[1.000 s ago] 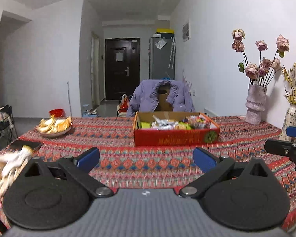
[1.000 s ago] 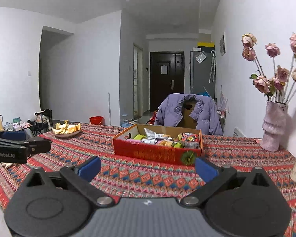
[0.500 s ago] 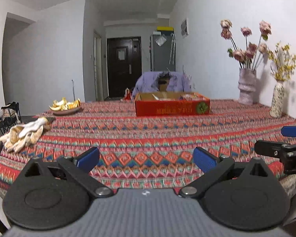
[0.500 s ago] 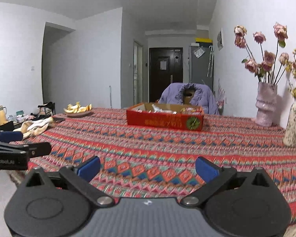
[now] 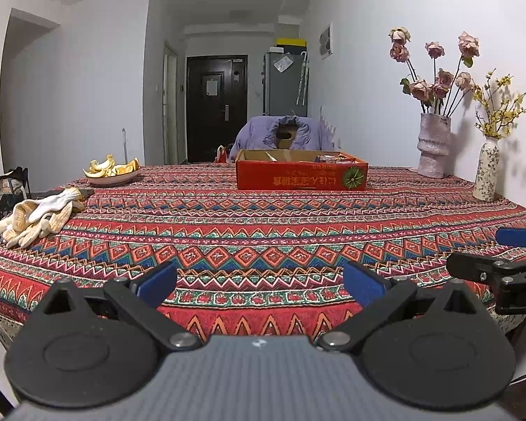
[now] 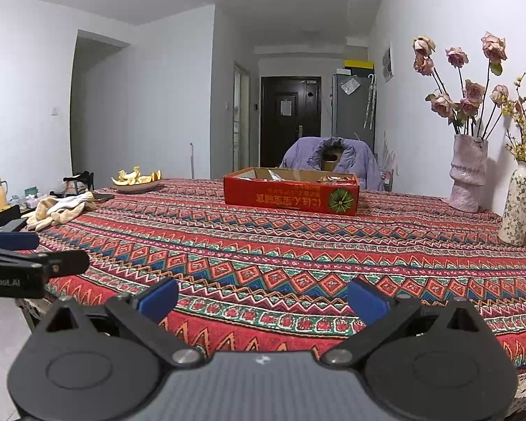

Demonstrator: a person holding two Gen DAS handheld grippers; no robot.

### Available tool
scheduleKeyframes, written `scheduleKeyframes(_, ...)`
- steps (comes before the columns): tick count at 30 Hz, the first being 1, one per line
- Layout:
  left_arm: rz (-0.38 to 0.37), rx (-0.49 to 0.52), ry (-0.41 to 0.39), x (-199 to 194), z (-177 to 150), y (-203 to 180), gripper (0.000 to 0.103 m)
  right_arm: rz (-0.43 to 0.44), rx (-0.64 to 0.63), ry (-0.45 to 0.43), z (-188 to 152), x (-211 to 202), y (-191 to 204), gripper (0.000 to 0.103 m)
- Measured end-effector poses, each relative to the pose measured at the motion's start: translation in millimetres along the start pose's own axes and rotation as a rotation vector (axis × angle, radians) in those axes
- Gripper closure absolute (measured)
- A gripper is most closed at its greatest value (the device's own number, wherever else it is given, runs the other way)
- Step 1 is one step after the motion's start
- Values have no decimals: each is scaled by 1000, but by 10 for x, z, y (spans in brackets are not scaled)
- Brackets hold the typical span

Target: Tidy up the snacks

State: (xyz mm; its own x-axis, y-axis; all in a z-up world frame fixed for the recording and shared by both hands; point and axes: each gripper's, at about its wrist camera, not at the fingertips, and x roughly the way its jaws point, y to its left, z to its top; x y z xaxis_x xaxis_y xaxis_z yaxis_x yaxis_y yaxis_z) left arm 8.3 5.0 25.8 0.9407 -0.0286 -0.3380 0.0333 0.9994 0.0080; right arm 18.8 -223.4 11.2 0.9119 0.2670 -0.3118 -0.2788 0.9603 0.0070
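A red cardboard box (image 5: 301, 174) holding snack packets stands at the far middle of the patterned tablecloth (image 5: 256, 231); it also shows in the right wrist view (image 6: 291, 196). My left gripper (image 5: 259, 282) is open and empty, low over the table's near edge, far from the box. My right gripper (image 6: 263, 298) is open and empty, also at the near edge. The right gripper's tip shows at the right of the left wrist view (image 5: 501, 270). The left gripper's tip shows at the left of the right wrist view (image 6: 35, 263).
White work gloves (image 5: 38, 215) lie at the table's left edge. A bowl of orange peels (image 5: 112, 172) stands far left. Two flower vases (image 5: 433, 149) (image 5: 487, 172) stand by the right wall. A chair with a purple jacket (image 5: 284, 133) is behind the box.
Both grippers have pulled back from the box toward the table's near edge and dropped lower. The box now looks far away. Both stay open.
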Motion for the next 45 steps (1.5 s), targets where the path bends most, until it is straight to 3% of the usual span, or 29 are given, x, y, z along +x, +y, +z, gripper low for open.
scheduleKeyframes(45, 14, 4, -5, -4, 21, 18, 0, -29, 29, -38, -1, -60, -92, 0)
